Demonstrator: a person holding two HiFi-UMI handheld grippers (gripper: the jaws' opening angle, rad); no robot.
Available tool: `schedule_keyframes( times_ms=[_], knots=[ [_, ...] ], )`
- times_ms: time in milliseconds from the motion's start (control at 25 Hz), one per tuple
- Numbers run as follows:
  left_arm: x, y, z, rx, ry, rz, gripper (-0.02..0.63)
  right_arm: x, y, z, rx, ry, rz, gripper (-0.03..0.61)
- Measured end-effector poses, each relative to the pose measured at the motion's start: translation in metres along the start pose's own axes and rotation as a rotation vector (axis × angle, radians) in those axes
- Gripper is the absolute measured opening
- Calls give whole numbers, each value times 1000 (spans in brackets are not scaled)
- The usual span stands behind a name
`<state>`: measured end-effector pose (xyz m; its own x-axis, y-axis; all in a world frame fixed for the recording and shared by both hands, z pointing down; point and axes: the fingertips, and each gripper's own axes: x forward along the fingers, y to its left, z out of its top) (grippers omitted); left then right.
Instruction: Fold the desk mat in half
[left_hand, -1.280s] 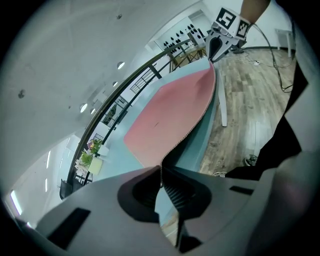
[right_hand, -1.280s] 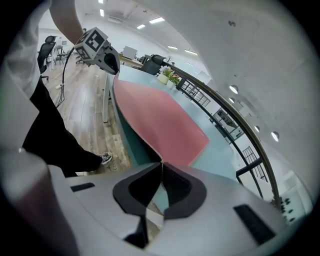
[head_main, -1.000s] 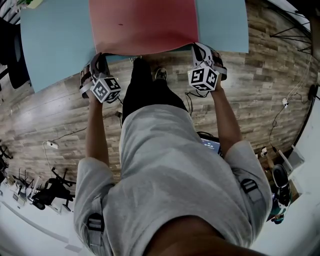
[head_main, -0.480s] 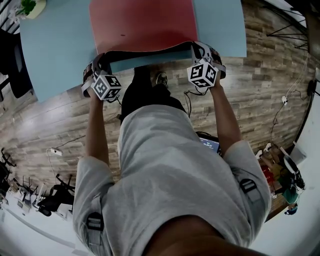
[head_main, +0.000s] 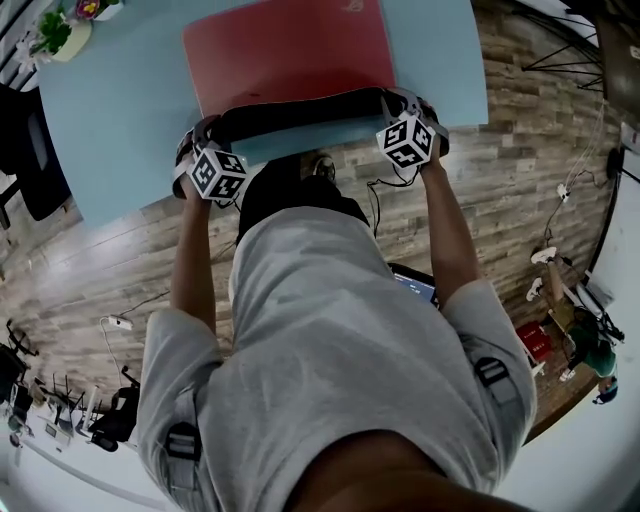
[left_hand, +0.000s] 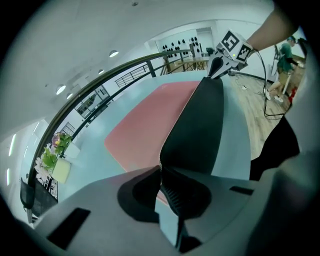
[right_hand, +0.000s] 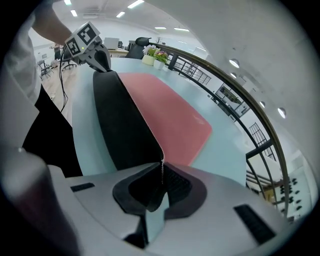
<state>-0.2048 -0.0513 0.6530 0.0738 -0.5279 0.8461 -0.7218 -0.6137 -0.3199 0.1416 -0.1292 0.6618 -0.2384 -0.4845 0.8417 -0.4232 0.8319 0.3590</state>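
The desk mat's (head_main: 290, 55) near edge has risen and rolled toward 12 o'clock.
I have the left gripper (left_hand: 161, 172) and right gripper (right_hand: 161, 167) clamped on its 7 and 5 o'clock corners, black underside showing, the rest flat on the table (head_main: 120, 110).

You have in the head view: potted flowers (head_main: 60, 33), upper left corner, standing on a pale blue table (head_main: 120, 110); black chair (head_main: 25, 150), left edge; wood-plank floor (head_main: 520, 170), right side.
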Motion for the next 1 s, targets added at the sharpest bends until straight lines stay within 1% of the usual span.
schedule_keyframes(
  times_ms=[200,360,480,600,760,1000],
  knots=[
    [5,4,1,-8,-12,-65,29,10,-4,0,30,46,-3,23],
    [5,5,1,-34,-11,-105,31,10,-8,4,68,56,-24,23],
    [3,2,3,-43,-4,-129,31,9,-9,1,79,65,-26,23],
    [8,6,4,-64,-8,-139,31,13,-13,2,89,67,-38,23],
    [14,16,6,-120,-16,-149,32,19,-21,8,104,59,-37,23],
    [20,31,13,-147,-6,-138,32,27,-38,19,104,52,-20,23]
  ],
)
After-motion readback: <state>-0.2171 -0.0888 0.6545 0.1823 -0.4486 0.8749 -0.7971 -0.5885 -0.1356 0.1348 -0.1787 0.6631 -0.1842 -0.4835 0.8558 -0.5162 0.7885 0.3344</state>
